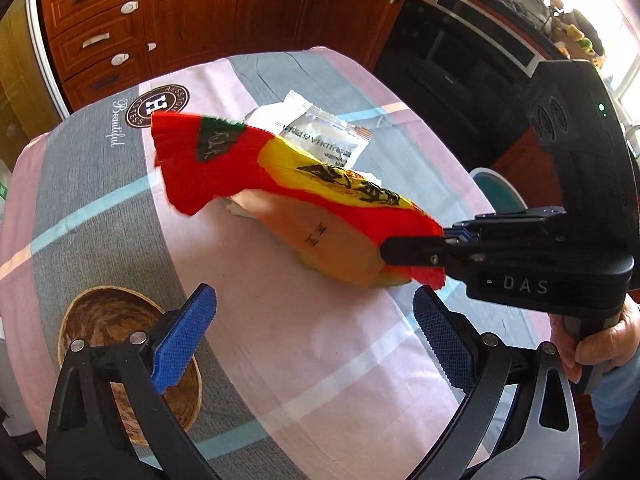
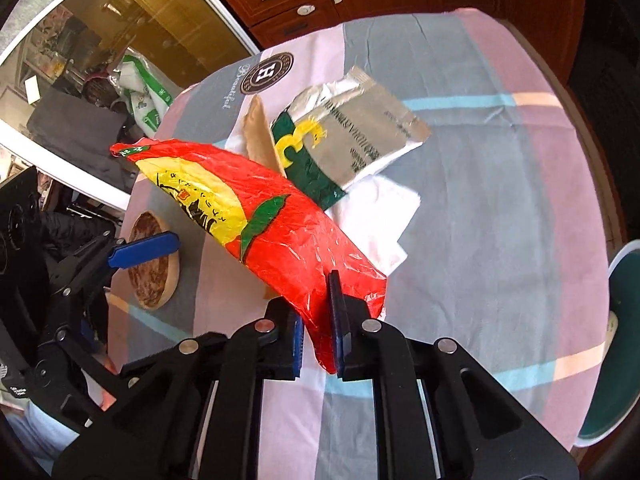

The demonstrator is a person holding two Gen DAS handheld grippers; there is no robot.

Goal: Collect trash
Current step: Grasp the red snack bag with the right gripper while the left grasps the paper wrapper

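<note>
Right gripper [image 2: 318, 344] clamps the red wrapper's [image 2: 280, 232] crinkly end, lifting it above the table [image 2: 500, 184]. Left gripper [image 1: 316, 344] hangs open beneath. The wrapper looks light, limp, slippery; pinch edges.

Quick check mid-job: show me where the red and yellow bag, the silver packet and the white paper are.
red and yellow bag [image 2: 280, 236], right wrist view, on its red middle.
silver packet [image 2: 360, 128], right wrist view, on its silver face.
white paper [image 2: 380, 208], right wrist view, on its bare sheet.

Wooden cabinets [image 1: 120, 28], perhaps an oven [image 1: 460, 52], daylight
</note>
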